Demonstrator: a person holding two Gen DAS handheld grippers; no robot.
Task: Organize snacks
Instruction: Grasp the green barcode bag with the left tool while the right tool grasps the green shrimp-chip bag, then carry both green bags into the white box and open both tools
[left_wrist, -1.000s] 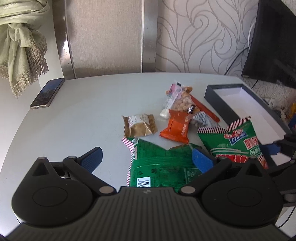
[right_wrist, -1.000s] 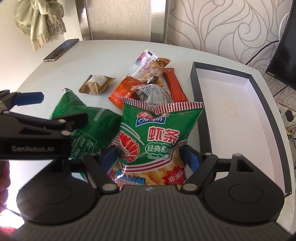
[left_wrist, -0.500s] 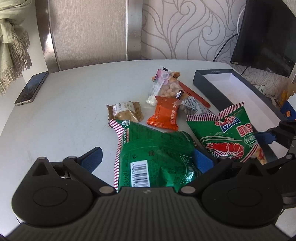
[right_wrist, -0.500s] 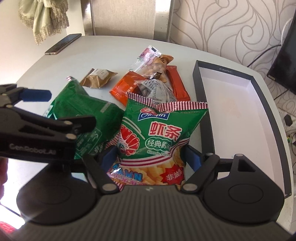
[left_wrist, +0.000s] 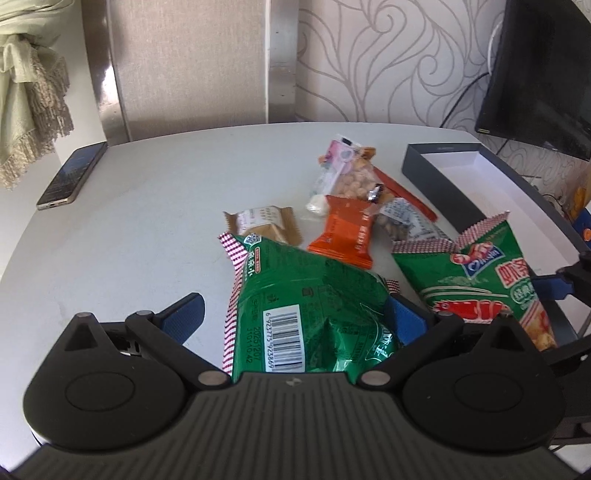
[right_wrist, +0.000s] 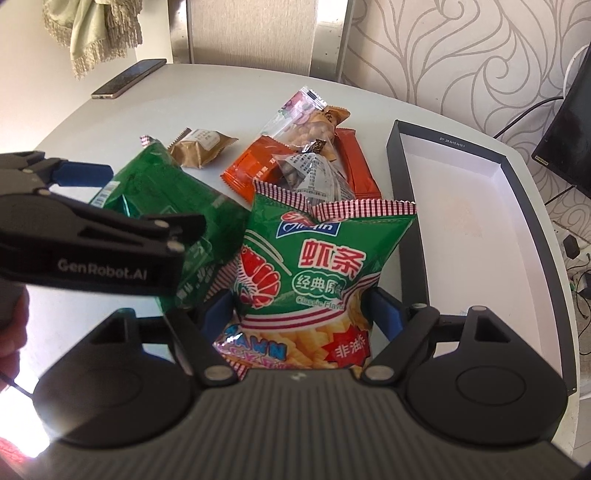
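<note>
Your left gripper (left_wrist: 295, 317) has its jaws spread wide, and the dark green bag (left_wrist: 310, 310) lies between them, barcode side up. Its crinkled body presses against the right finger, while the left finger (left_wrist: 184, 317) stands clear of it with bare table (left_wrist: 147, 229) between; nothing is pinched here. From the right wrist view that same green bag (right_wrist: 166, 199) sits low under your left tool (right_wrist: 92, 236).

Your right gripper (right_wrist: 301, 314) frames the shrimp chips bag (right_wrist: 314, 266), both blue pads touching its sides near the lower half, the striped top edge standing up ahead of the fingers. The pads look snug on the bag, though whether they truly clamp it I cannot tell. In the left wrist view the chips bag (left_wrist: 476, 280) rises tilted just right of the green one.

Ahead of both bags the small snacks cluster: the brown wrapped cake (left_wrist: 262, 225), the orange packet (left_wrist: 347, 232), the clear peanut pack (left_wrist: 351, 177) lying over a long red-orange bar (right_wrist: 354, 162), and a printed nut pouch (right_wrist: 314, 173) touching the chips bag's top edge. The dark box (right_wrist: 402, 177) with its white floor sits just beside the chips bag on your right. A phone (left_wrist: 72, 175) lies well apart at the far left edge.
</note>
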